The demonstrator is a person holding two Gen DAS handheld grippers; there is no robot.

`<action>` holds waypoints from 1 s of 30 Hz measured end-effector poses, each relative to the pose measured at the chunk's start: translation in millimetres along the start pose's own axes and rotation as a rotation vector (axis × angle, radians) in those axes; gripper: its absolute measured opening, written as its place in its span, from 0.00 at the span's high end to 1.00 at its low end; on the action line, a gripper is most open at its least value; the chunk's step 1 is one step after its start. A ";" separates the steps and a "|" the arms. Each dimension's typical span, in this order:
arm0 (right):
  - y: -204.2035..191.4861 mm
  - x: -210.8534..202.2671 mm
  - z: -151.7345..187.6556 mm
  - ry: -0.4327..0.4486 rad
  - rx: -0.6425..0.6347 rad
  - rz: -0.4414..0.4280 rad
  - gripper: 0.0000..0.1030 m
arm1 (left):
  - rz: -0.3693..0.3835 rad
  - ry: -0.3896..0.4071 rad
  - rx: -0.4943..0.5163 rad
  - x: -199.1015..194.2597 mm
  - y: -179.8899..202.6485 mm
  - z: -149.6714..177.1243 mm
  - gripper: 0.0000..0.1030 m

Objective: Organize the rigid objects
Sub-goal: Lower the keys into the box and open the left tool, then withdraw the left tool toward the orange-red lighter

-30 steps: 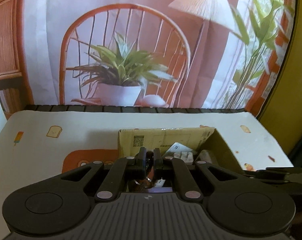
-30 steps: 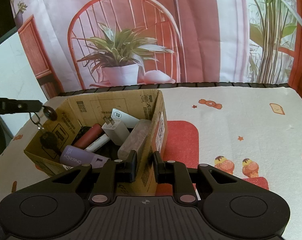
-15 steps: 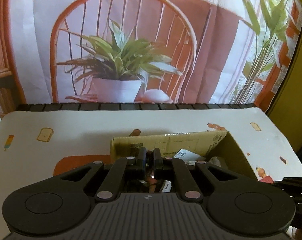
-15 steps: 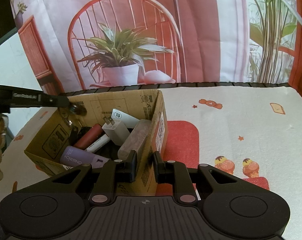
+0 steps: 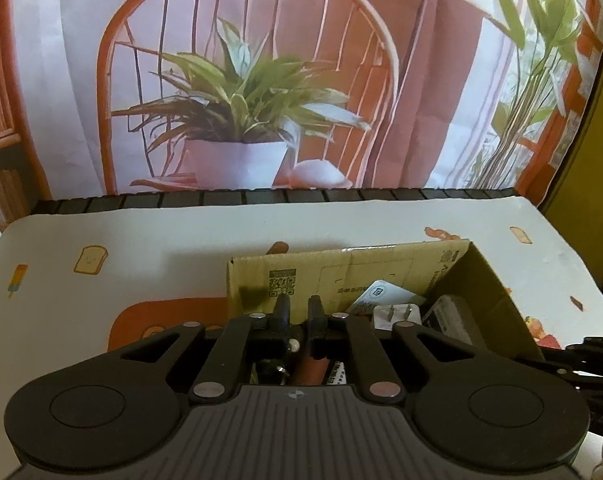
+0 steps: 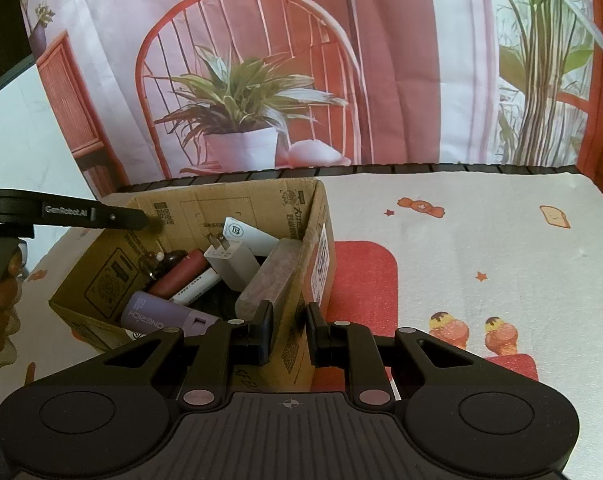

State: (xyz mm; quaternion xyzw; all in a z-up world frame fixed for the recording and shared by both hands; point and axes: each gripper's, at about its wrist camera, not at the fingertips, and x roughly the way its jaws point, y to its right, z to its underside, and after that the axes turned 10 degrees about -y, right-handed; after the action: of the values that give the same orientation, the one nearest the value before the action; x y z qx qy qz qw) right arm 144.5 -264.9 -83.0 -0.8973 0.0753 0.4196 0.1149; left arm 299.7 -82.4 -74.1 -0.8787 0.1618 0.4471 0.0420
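A cardboard box [image 6: 313,216] stands on the table and also shows in the left wrist view [image 5: 381,264]. It holds a white plug charger [image 6: 231,258], a maroon tube [image 6: 179,274], a purple case [image 6: 153,314], a frosted case [image 6: 275,276] and a dark key ring [image 6: 159,262]. My left gripper [image 5: 298,310] is over the box's left part, its jaws slightly apart and empty; the key ring [image 5: 279,368] lies below it. My right gripper [image 6: 288,326] is shut on the box's near right wall.
The table has a white cloth [image 6: 481,248] with printed food pictures and red patches. A printed backdrop [image 6: 261,80] of a chair and plant hangs behind. The left gripper's arm [image 6: 69,214] reaches in from the left in the right wrist view.
My left gripper carried the key ring forward over the box, opened and let it go; the key ring now lies inside the box. My right gripper has not moved.
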 end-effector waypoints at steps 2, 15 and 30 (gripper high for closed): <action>0.1 -0.1 0.1 0.000 0.000 0.000 0.83 | -0.005 0.005 0.012 -3.9 1.9 1.5 0.88; -0.7 0.5 0.5 -0.001 0.000 -0.002 0.83 | 0.064 0.069 0.085 -61.2 32.3 55.6 0.50; -1.3 0.8 -0.4 -0.004 -0.011 0.006 0.83 | 0.209 -0.094 0.280 -30.7 71.3 112.7 0.51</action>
State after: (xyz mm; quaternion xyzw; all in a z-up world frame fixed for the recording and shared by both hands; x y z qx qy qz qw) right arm 145.6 -263.8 -83.2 -0.8968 0.0752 0.4222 0.1088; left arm 172.9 -117.5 -111.7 -0.8208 0.3107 0.4628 0.1249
